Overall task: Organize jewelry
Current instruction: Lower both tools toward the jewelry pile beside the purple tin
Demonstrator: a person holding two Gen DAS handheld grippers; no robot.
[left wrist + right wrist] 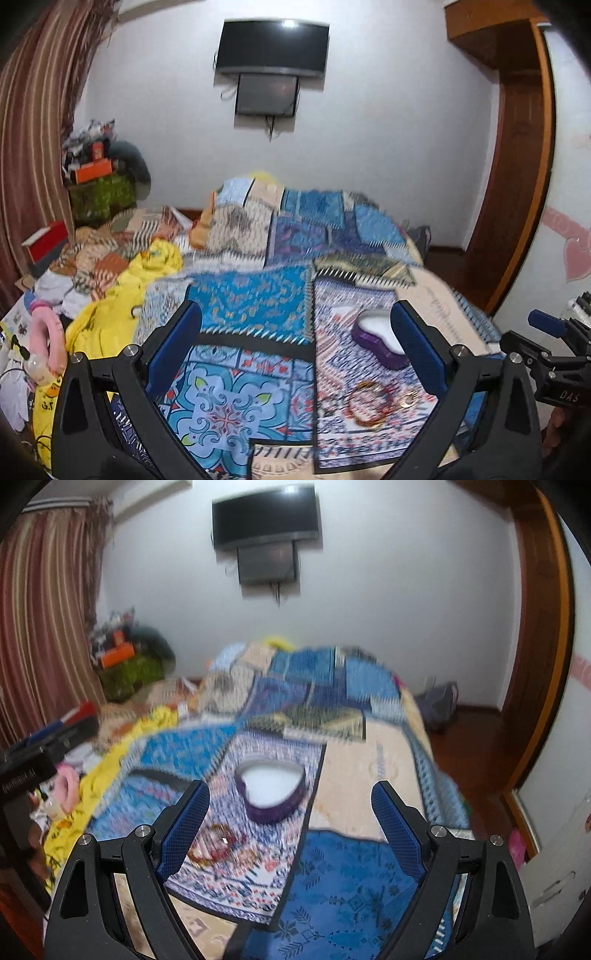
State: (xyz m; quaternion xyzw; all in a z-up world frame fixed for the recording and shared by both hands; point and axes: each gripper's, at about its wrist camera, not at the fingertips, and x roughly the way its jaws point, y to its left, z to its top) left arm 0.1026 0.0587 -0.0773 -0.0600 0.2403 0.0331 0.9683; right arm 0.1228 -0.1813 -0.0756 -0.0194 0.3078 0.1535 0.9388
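A purple heart-shaped jewelry box (376, 338) with a white lining lies open on the patchwork bedspread; it also shows in the right wrist view (271, 790). Red and gold bangles (367, 404) and a small gold ring (408, 398) lie on the cloth just in front of it; the bangles show blurred in the right wrist view (218, 845). My left gripper (295, 350) is open and empty, above the bed, left of the box. My right gripper (291, 823) is open and empty, hovering in front of the box. The right gripper shows at the left view's right edge (546, 347).
The patchwork bedspread (251, 295) covers the bed. Yellow clothing (110, 306) and pink items (48, 332) are piled at the left. A striped curtain (33, 129) hangs at the left, a TV (273, 44) is on the far wall, and a wooden door frame (517, 166) stands at the right.
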